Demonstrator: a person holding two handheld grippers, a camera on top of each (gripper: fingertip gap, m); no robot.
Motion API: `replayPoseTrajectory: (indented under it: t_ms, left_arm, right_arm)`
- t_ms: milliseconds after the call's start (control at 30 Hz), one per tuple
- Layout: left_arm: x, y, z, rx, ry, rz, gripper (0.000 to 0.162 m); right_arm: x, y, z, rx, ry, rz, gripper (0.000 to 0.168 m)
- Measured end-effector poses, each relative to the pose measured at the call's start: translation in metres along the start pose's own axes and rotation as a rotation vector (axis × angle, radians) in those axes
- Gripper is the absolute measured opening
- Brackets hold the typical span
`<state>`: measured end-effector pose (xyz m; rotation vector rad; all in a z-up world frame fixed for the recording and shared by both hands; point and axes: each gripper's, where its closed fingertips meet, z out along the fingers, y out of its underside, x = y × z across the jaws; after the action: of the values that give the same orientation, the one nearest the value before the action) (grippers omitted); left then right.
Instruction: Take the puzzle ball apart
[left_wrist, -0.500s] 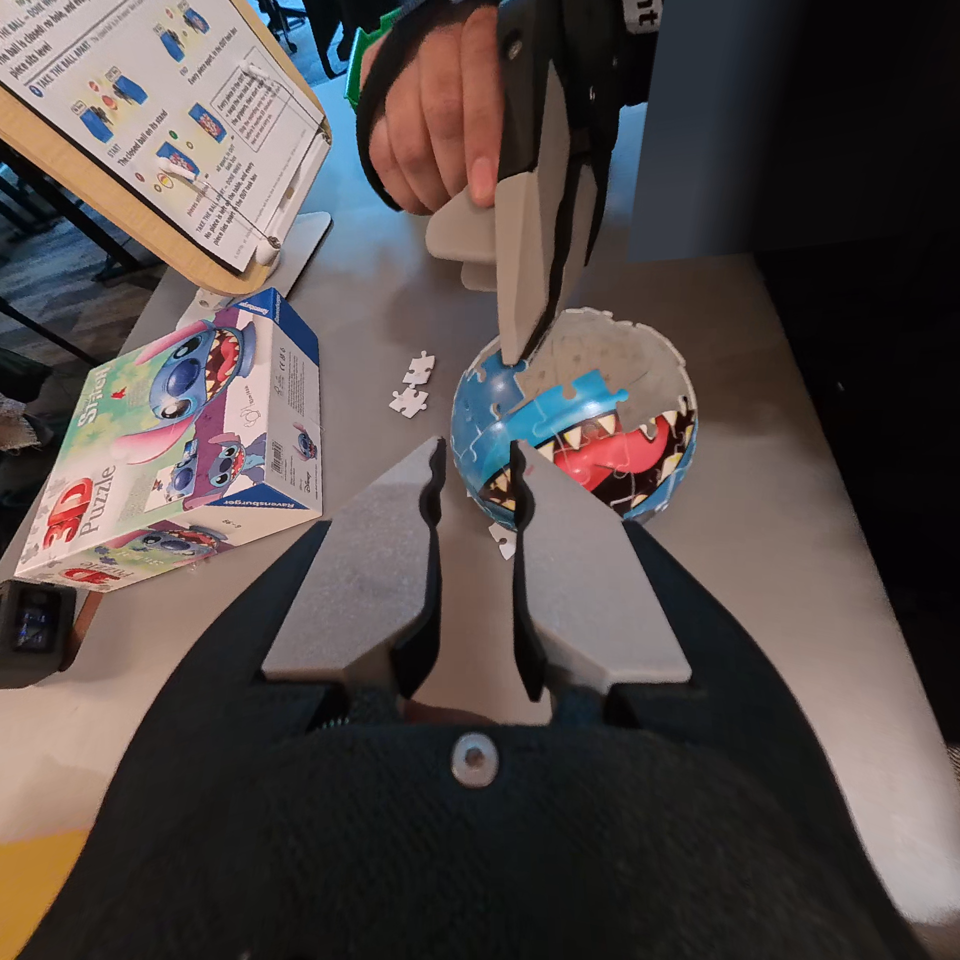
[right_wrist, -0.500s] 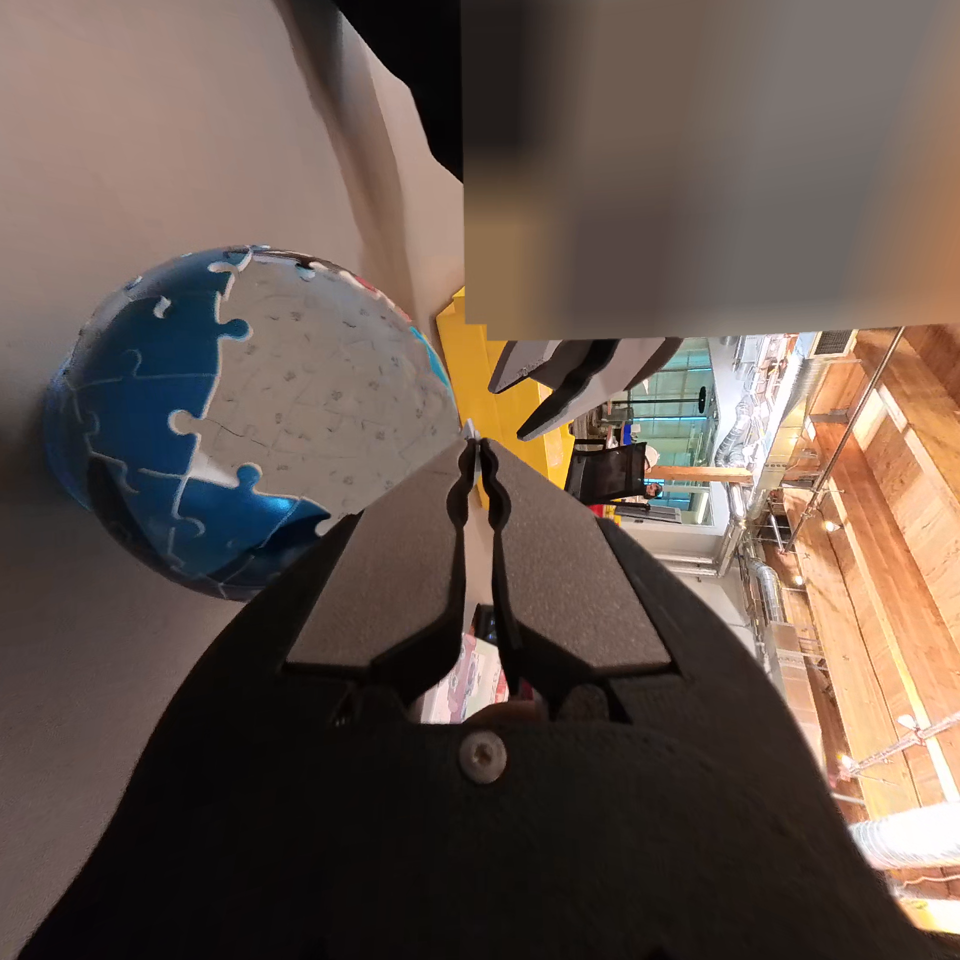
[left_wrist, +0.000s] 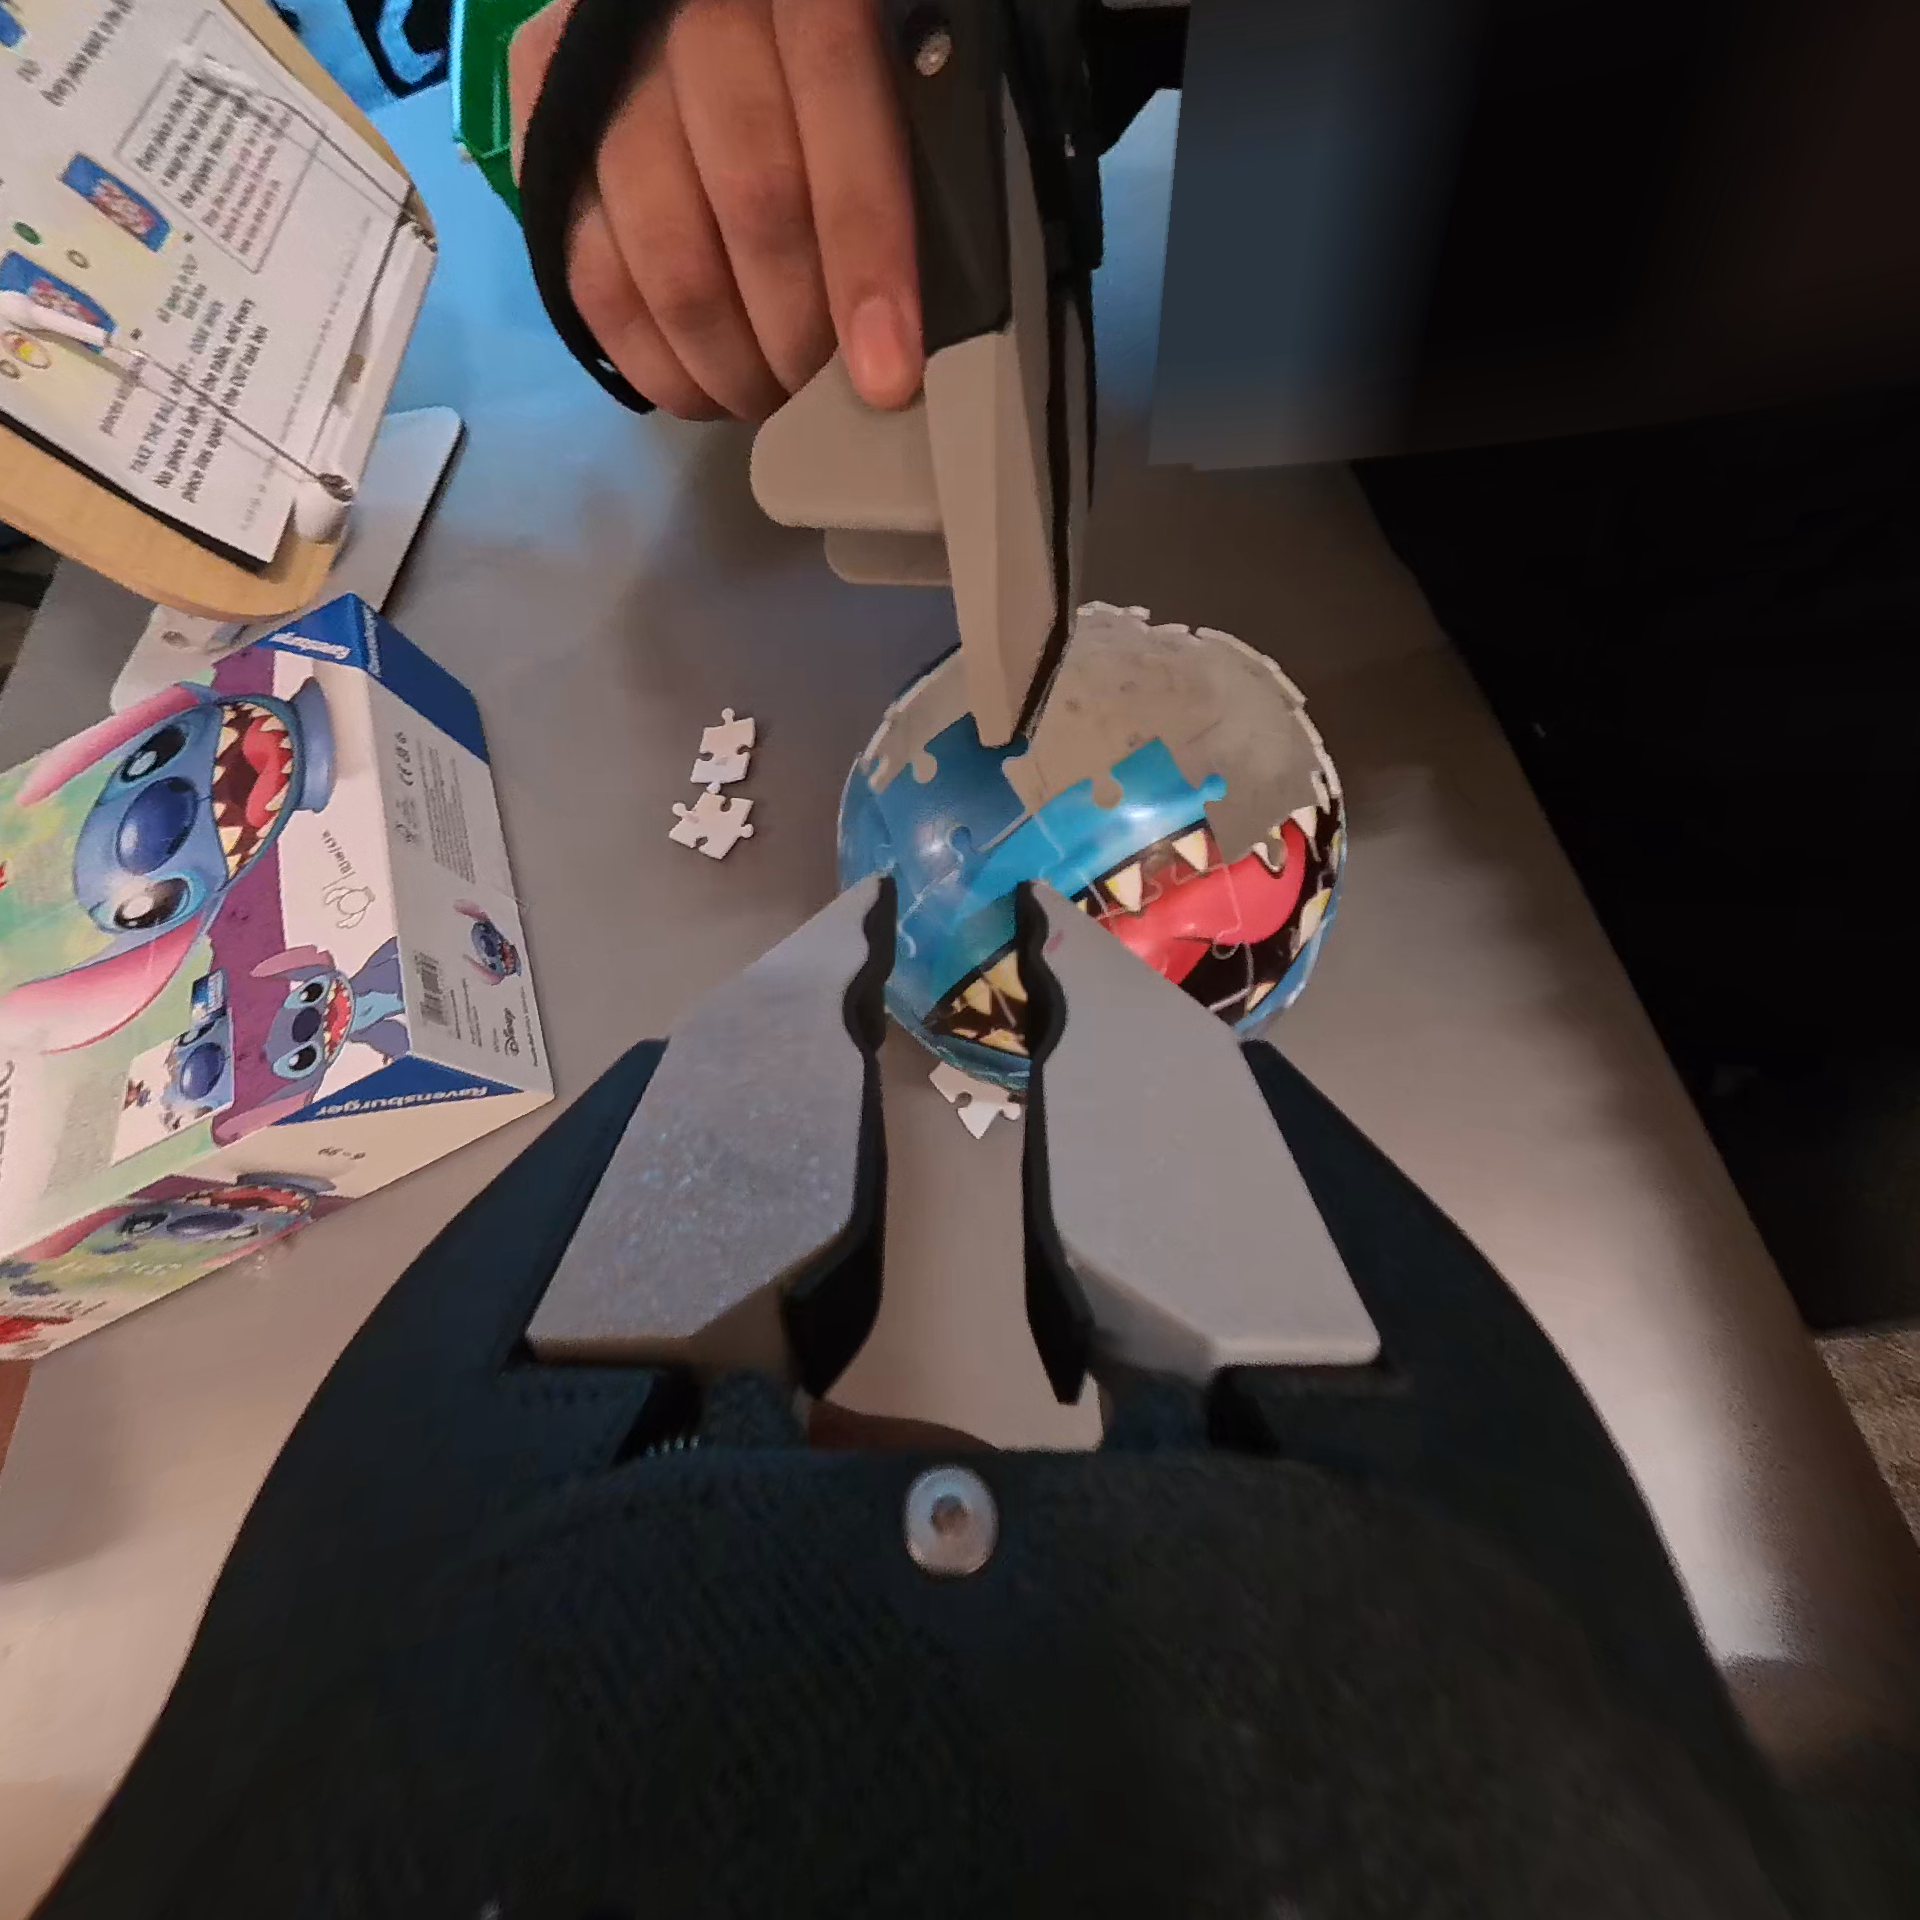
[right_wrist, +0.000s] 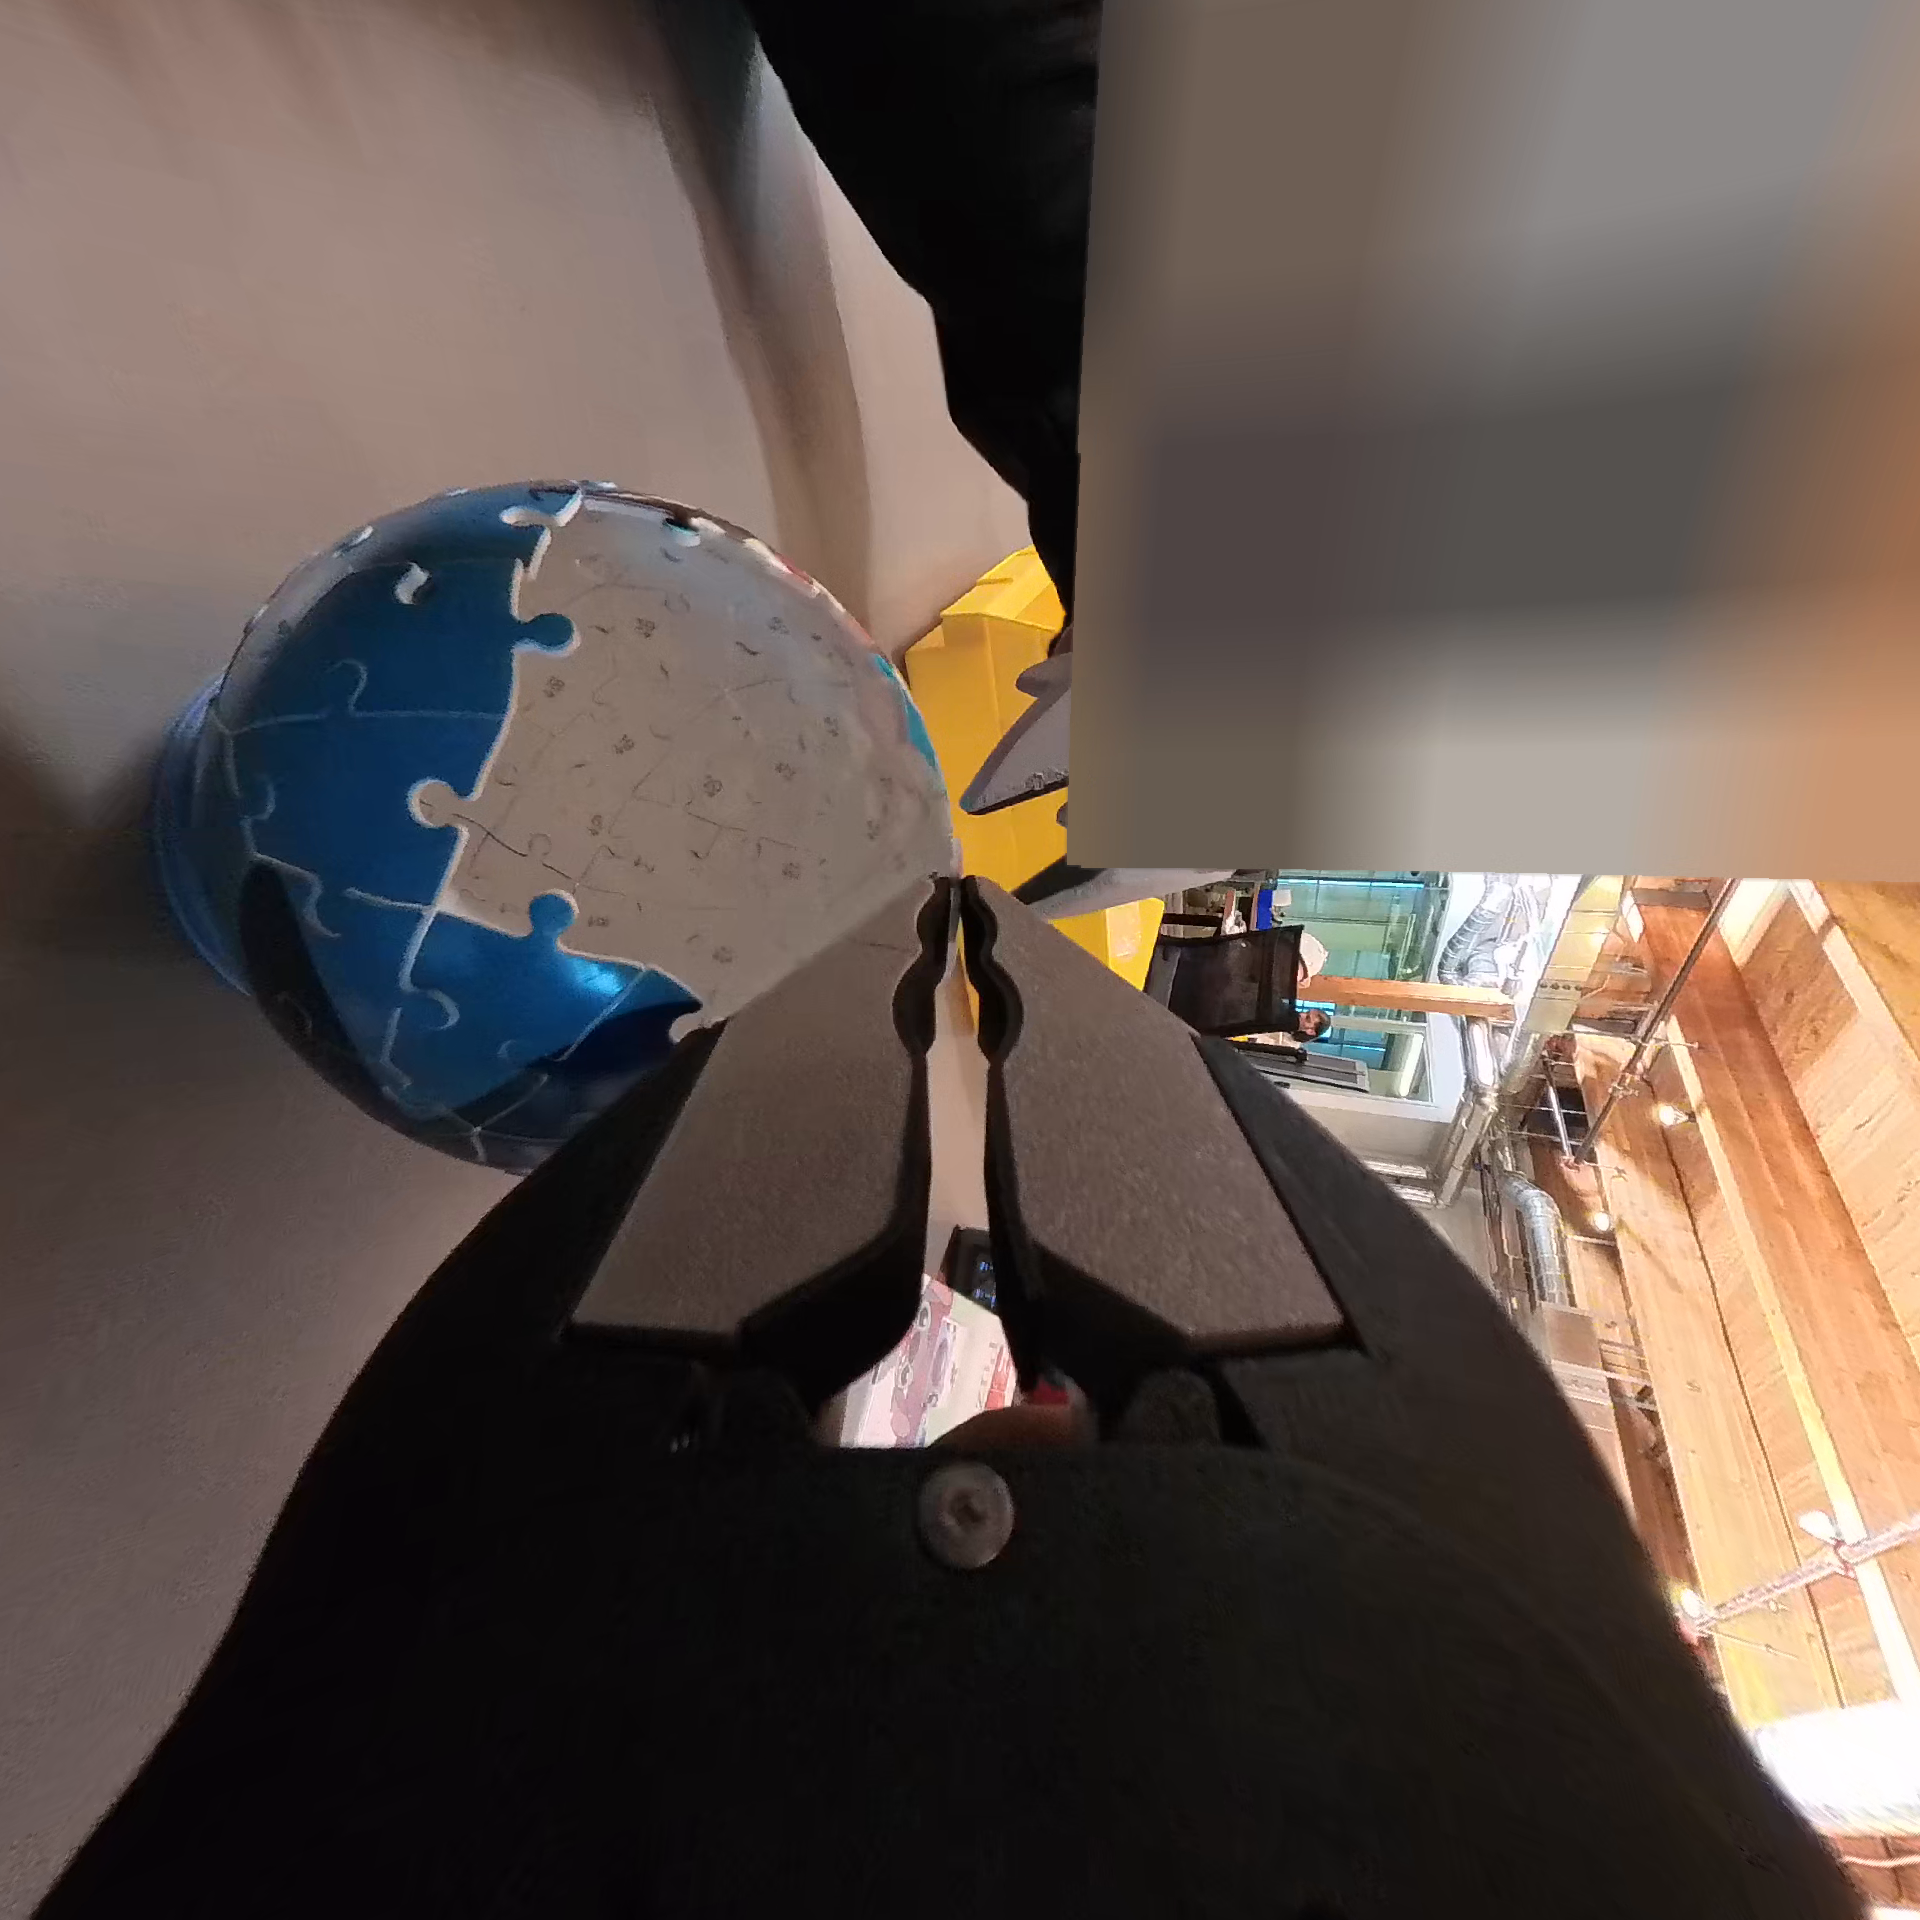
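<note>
Puzzle ball (left_wrist: 1091, 831), top pieces gone, centre frame on grey worktop (left_wrist: 1455, 1143); right gripper (left_wrist: 1003, 732) jaws pinching its upper-rim piece; left gripper (left_wrist: 954, 902) jaws spread just before it; three loose pieces (left_wrist: 717, 784) and puzzle box (left_wrist: 260, 935) left

The puzzle ball (left_wrist: 1091, 831) sits on the grey table (left_wrist: 1455, 1091), its top section open so the pale inner surface of the far wall is exposed. The left gripper (left_wrist: 954, 904) is positioned low in front of the ball, its two grey fingers parted with a gap between them. The right gripper (left_wrist: 1003, 732), held by a hand (left_wrist: 727, 218), points downward with its fingers closed together and its tip at the ball's upper broken rim. Two loose pieces (left_wrist: 717, 784) lie face-down just left of the ball; another piece (left_wrist: 971, 1101) lies at its base. The puzzle box (left_wrist: 260, 956) rests farther left, below an instruction sheet (left_wrist: 187, 260) on a stand.
</note>
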<state>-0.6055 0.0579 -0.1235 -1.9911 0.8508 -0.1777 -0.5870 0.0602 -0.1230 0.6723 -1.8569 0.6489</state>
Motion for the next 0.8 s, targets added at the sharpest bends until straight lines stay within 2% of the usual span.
replayPoseTrajectory:
  t_ms: [300,500,800]
  left_arm:
    - [0.0087,-0.0012,0.0042,-0.008,0.141,-0.004,0.016]
    - [0.0069,-0.0029,0.0059,-0.033,0.188,-0.014,0.024]
    - [0.0093,0.0002,0.0058,-0.032,0.248,-0.057,0.024]
  right_arm:
    - [-0.0016,0.0009,-0.0006,0.020,-0.020,0.027,0.000]
    - [-0.0044,0.0030,-0.0001,0.025,-0.032,0.039,0.000]
    - [-0.0041,0.0026,-0.0003,0.021,-0.039,0.043,0.000]
